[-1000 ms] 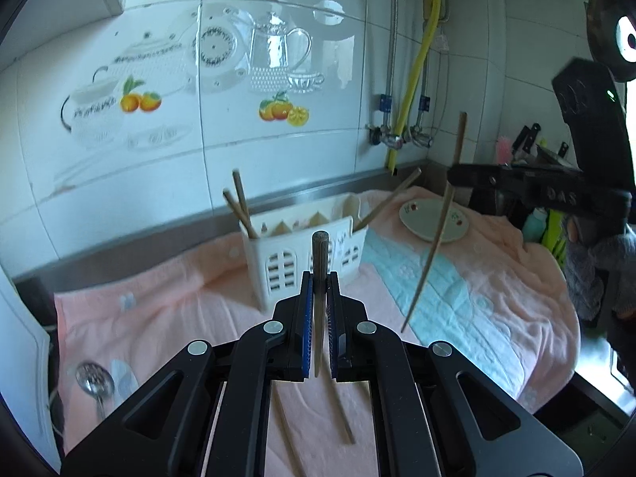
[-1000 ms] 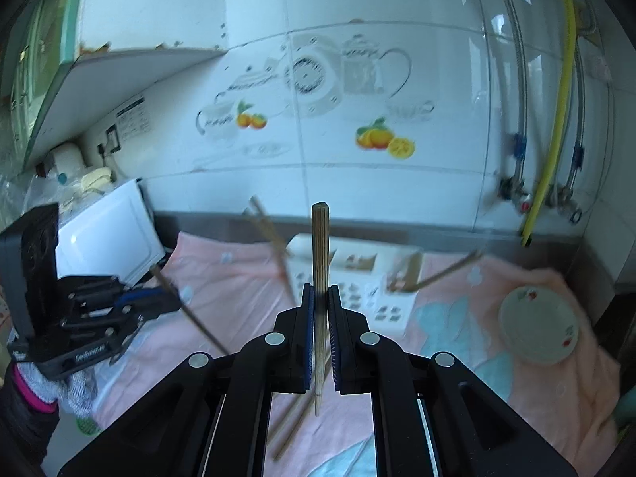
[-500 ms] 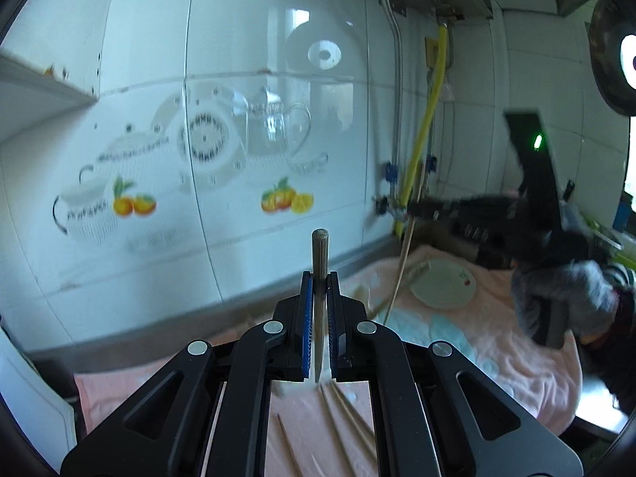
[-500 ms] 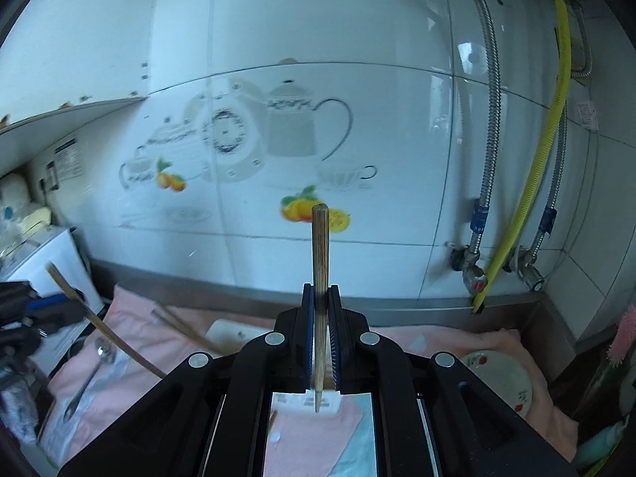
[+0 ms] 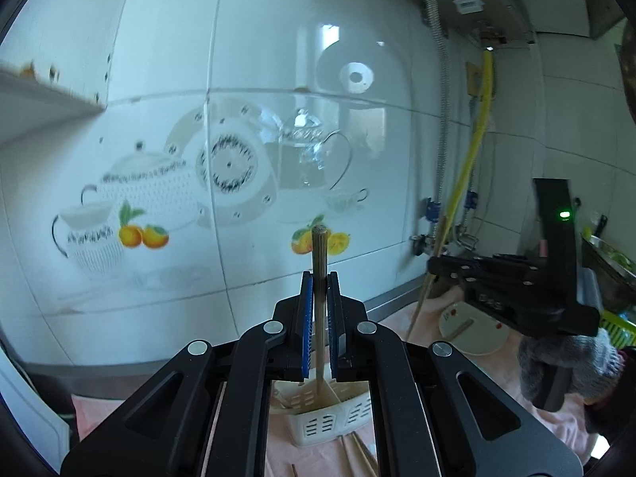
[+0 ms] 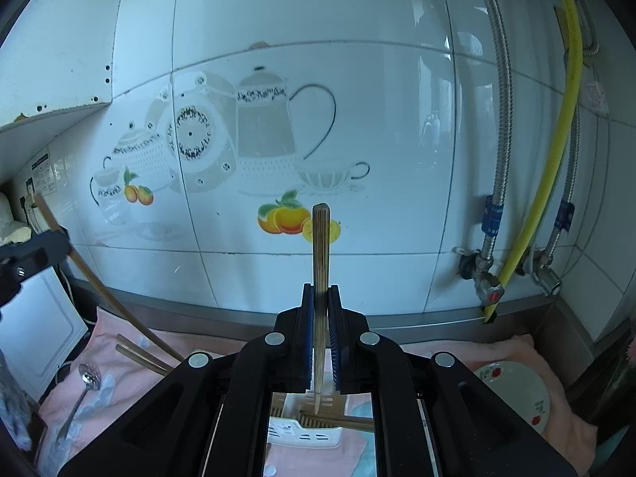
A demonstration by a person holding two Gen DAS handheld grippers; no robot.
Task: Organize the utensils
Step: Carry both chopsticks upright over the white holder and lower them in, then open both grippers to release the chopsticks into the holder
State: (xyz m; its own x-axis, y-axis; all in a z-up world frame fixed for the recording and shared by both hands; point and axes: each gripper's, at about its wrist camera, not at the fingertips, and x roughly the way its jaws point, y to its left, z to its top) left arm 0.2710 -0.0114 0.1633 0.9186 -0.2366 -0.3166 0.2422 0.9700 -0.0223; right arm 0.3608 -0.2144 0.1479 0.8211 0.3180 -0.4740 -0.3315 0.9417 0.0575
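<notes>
Chopstick point(image 5: 319, 262) upright between left hand-held gripper point(image 5: 319, 290) pads (clamped).

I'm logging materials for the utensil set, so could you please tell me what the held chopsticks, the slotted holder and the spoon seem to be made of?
Chopstick in the left gripper: probably bamboo or wood, matte tan with lengthwise grain. The one in the right gripper looks the same.
Holder: likely plastic, smooth cream-white with moulded slots.
Spoon: apparently metal, shiny silver bowl with reflections.
</notes>
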